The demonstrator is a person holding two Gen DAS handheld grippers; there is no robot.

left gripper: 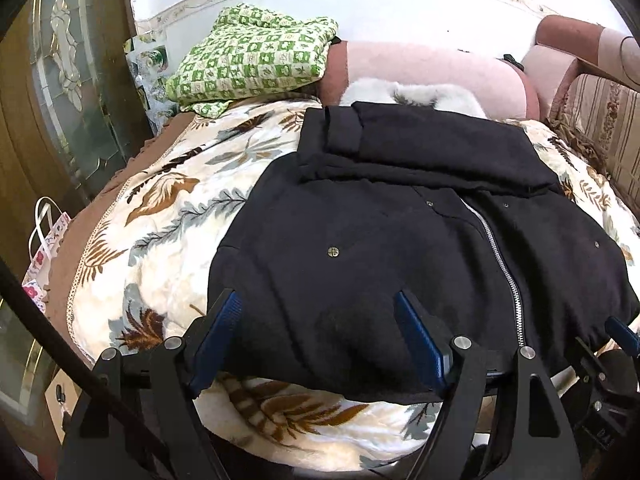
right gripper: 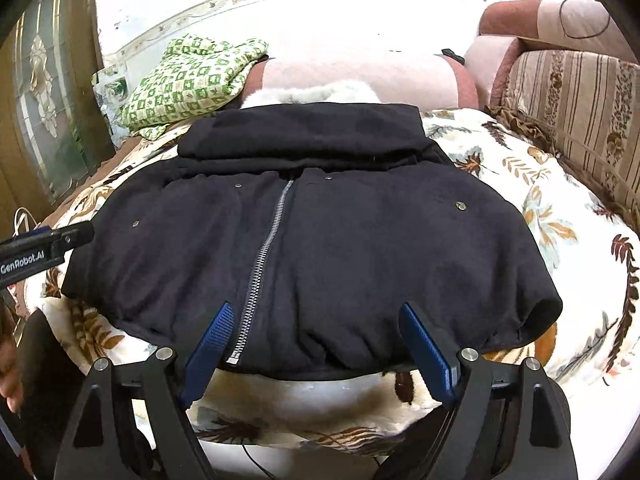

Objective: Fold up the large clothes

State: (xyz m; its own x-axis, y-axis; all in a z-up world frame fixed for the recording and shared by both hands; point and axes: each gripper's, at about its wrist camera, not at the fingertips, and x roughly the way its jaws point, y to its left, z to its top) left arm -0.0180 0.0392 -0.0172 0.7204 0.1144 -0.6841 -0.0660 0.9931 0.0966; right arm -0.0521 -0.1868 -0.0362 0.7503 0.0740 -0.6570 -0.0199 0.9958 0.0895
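Observation:
A large black zip-up jacket [left gripper: 400, 216] lies front up on a leaf-patterned blanket [left gripper: 168, 208], its sleeves folded in across the chest and a white fur hood trim [left gripper: 404, 94] at the far end. The jacket also shows in the right wrist view [right gripper: 340, 240], with the silver zipper [right gripper: 264, 256] running down its middle. My left gripper [left gripper: 318, 300] is open over the jacket's near hem on the left side. My right gripper [right gripper: 316, 312] is open over the near hem by the zipper's lower end. Its blue fingertip [left gripper: 622, 330] shows in the left wrist view.
A green checked folded cloth [left gripper: 252, 56] lies at the far left on pink cushions [left gripper: 432, 72]. A striped sofa back [right gripper: 580, 112] runs along the right. A glass-panelled door [left gripper: 68, 80] and a floral bag [left gripper: 44, 252] stand at the left.

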